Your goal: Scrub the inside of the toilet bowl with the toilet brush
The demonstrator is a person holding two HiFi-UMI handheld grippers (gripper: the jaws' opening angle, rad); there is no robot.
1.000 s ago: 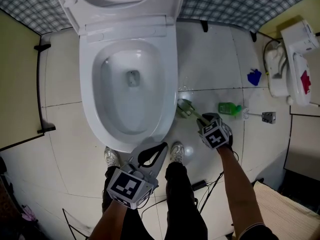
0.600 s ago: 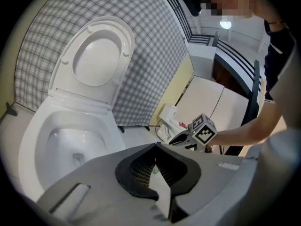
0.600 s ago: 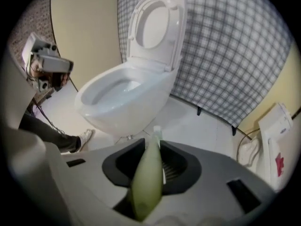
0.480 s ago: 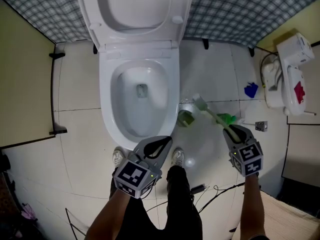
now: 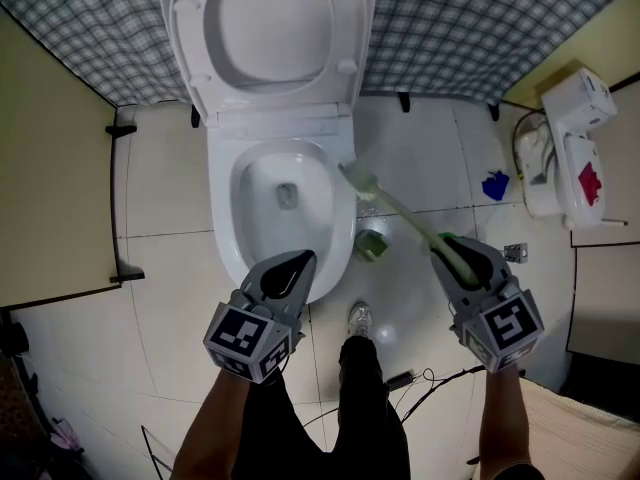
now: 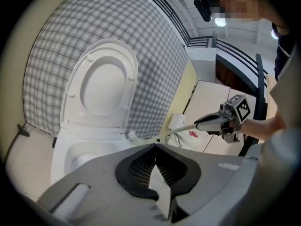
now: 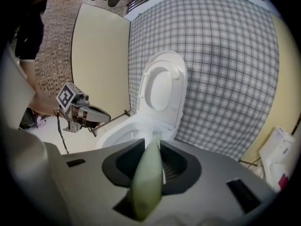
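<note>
1. Our right hand-held gripper [image 5: 452, 251] is clamped on the brush [image 5: 400, 216] handle, and the brush is out of its holder [image 5: 371, 244].
2. Its head [image 5: 357, 180] hangs by the bowl [image 5: 225, 230]'s right rim, not yet inside.
3. Our left hand-held gripper [image 5: 292, 264], jaws together and empty, hovers at the bowl's front.
4. The lid [image 5: 268, 28] is up, and we judge that all the scrubbing remains.

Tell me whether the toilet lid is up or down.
Up. The lid stands raised against the checked wall, leaving the bowl uncovered.

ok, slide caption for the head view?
Right gripper holds the toilet brush, head at the toilet bowl rim; left gripper shut, empty.
</note>
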